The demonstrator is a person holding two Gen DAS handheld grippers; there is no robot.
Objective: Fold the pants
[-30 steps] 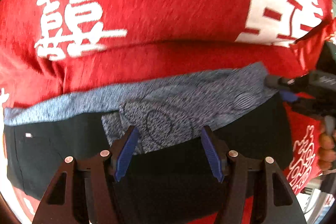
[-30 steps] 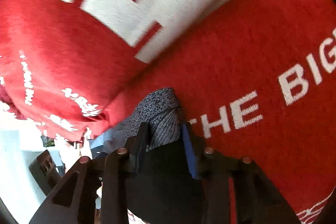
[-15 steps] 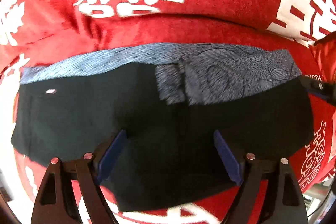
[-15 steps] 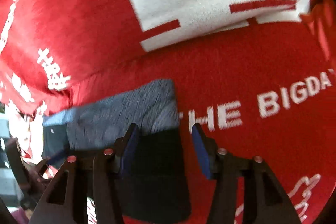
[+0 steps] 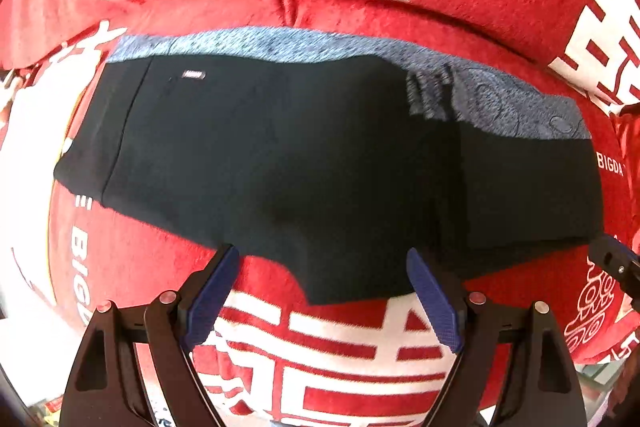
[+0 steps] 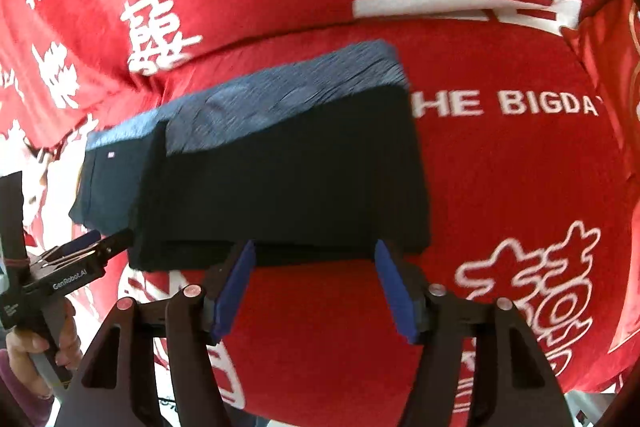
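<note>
bright even light, slight motion blur, fisheye-warped edges

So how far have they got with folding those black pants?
Nearly done, it seems. The black pants lie on the red blanket as a flat stacked rectangle, with the grey waistband along the far edge. Nothing is in hand: the left gripper and right gripper are both open, at the near edge. One more fold or some tidying may remain; I can't tell.
</note>
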